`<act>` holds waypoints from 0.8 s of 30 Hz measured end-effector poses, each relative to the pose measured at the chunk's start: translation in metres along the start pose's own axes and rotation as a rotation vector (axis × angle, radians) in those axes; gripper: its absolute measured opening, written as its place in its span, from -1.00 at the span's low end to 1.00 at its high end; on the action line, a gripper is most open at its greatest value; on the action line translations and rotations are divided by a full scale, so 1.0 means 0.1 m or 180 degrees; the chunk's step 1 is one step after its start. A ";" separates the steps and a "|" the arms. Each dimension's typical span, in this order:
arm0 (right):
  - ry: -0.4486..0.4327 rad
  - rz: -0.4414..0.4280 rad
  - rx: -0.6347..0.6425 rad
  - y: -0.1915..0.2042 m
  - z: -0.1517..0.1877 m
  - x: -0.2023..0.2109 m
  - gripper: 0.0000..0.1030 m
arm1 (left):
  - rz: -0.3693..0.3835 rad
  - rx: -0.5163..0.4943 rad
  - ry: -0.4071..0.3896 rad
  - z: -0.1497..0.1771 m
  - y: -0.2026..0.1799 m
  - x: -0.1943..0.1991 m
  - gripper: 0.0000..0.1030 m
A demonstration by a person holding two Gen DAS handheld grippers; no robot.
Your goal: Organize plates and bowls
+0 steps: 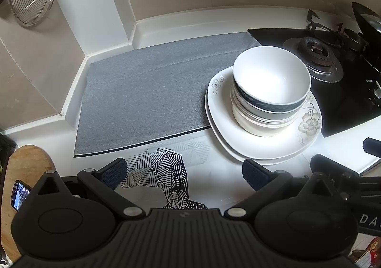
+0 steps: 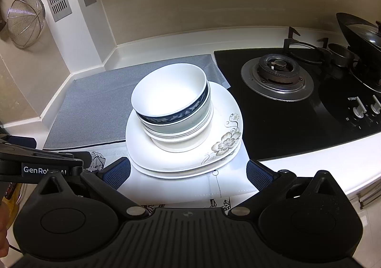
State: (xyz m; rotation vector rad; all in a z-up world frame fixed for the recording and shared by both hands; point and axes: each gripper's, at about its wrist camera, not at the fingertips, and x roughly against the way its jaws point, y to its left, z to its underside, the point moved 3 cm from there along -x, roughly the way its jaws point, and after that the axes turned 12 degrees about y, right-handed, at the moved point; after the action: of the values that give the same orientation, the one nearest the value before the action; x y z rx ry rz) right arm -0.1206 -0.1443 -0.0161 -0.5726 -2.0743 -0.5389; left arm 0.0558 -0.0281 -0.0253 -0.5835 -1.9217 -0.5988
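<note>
A: Nearest us, both tools are spread wide with nothing between the jaws. The left gripper (image 1: 183,172) hangs over the patterned cloth (image 1: 166,172); the right gripper (image 2: 188,174) sits just short of the crockery.

B: And the crockery itself?

A: All in one pile. Two floral plates (image 2: 223,144) lie one on the other, their near edge over the white cloth and their far edge reaching the grey mat (image 1: 142,91). On them stands a nest of bowls (image 2: 176,111), topped by a white bowl with a dark blue band. From the left wrist view the pile is to the right, just beside the black hob (image 2: 297,125).

B: So is that sorted, or waiting to be sorted?

A: I can't say. A neat pile like this suits dishes gathered for tidying as well as dishes about to be dealt out onto the mat. Much of the mat lies bare to the left and far side.

B: If a tool goes in, what matters?

A: The nest leans a little, so any grasp should take one rim squarely, a finger inside and one outside, and lift straight up so the bowl below doesn't drag. The glaze looks slick; grip firmly, move slowly. Keep clear of the burner (image 2: 276,70) on the right and the wok (image 2: 364,37) at the far right.
</note>
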 end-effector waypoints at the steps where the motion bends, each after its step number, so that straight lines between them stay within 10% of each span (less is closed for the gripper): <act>1: 0.0000 -0.0002 0.0006 0.00 0.00 0.00 1.00 | -0.0004 0.0000 -0.0004 0.00 0.00 0.00 1.00; 24: -0.0017 0.0007 0.0024 0.00 -0.04 0.02 1.00 | -0.0007 -0.0052 -0.0063 -0.01 0.00 0.03 1.00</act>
State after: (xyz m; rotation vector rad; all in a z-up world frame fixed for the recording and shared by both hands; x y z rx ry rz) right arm -0.1193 -0.1460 -0.0125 -0.5726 -2.0796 -0.5286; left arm 0.0553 -0.0281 -0.0219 -0.5996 -1.9378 -0.6128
